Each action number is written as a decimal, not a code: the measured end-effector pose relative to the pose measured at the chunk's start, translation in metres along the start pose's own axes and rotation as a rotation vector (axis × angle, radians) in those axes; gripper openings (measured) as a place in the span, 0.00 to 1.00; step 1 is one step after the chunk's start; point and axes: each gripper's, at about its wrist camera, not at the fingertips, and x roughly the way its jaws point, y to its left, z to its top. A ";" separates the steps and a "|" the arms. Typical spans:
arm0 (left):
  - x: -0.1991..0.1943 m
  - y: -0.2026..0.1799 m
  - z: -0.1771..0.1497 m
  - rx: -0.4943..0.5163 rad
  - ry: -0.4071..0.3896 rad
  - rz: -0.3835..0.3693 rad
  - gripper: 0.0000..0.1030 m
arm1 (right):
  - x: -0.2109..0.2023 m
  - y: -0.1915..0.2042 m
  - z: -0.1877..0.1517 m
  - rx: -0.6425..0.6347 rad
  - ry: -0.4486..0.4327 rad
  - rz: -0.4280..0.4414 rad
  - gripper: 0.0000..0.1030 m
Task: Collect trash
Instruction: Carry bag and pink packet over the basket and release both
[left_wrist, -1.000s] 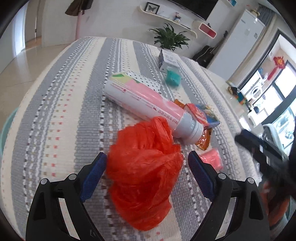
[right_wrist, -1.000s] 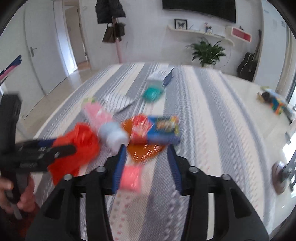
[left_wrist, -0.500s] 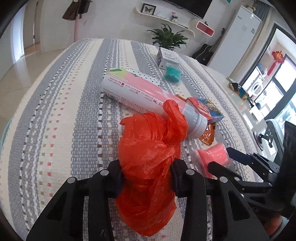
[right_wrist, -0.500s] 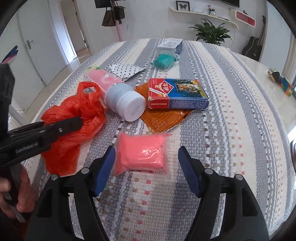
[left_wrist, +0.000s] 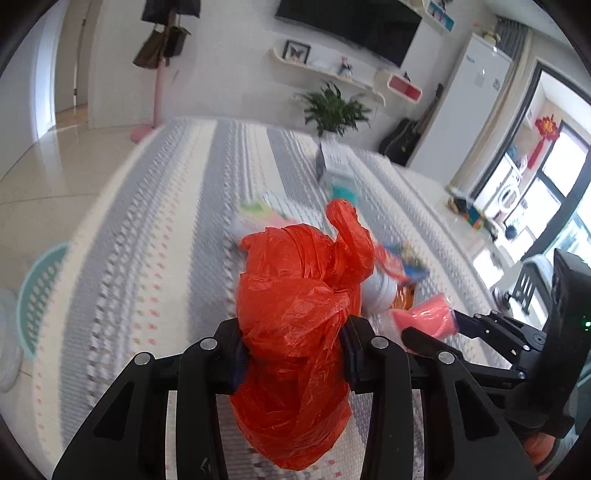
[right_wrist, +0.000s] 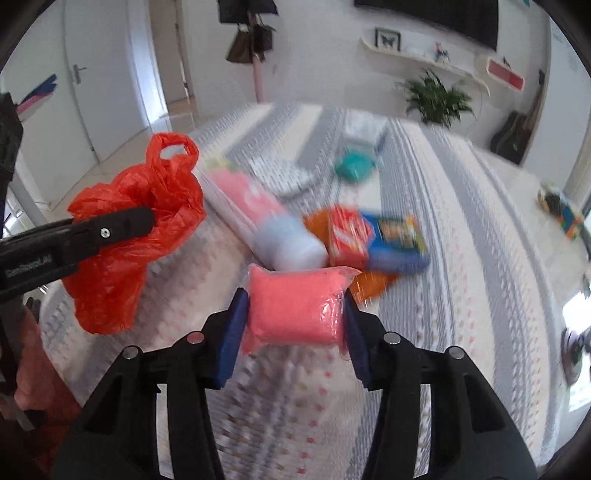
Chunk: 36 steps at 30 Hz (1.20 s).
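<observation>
Looking like a home living room: black wall-mounted television, leafy green potted plant, dark acoustic guitar, tall white refrigerator.

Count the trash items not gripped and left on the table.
5, blurred: pink bottle, red-blue box on an orange wrapper, teal packet and white box farther back. More may be hidden.

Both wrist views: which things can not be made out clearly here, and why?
- Blue box, right view: print is motion-blurred, unreadable.
- Pink bottle, right view: label is blurred; left view: mostly hidden behind the red bag.
- Bag contents, both views: crumpled plastic hides them.
- Pink packet, left view: partly covered by the right claw.
- Teal basket, left view: cut off by the table edge.
</observation>
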 end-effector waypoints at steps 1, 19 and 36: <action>-0.006 0.003 0.004 -0.005 -0.015 0.004 0.36 | -0.004 0.005 0.007 -0.013 -0.014 0.008 0.45; -0.106 0.189 0.059 -0.261 -0.192 0.305 0.37 | 0.021 0.213 0.159 -0.335 -0.176 0.280 0.45; -0.053 0.344 0.034 -0.485 -0.084 0.351 0.39 | 0.175 0.306 0.182 -0.288 0.097 0.369 0.45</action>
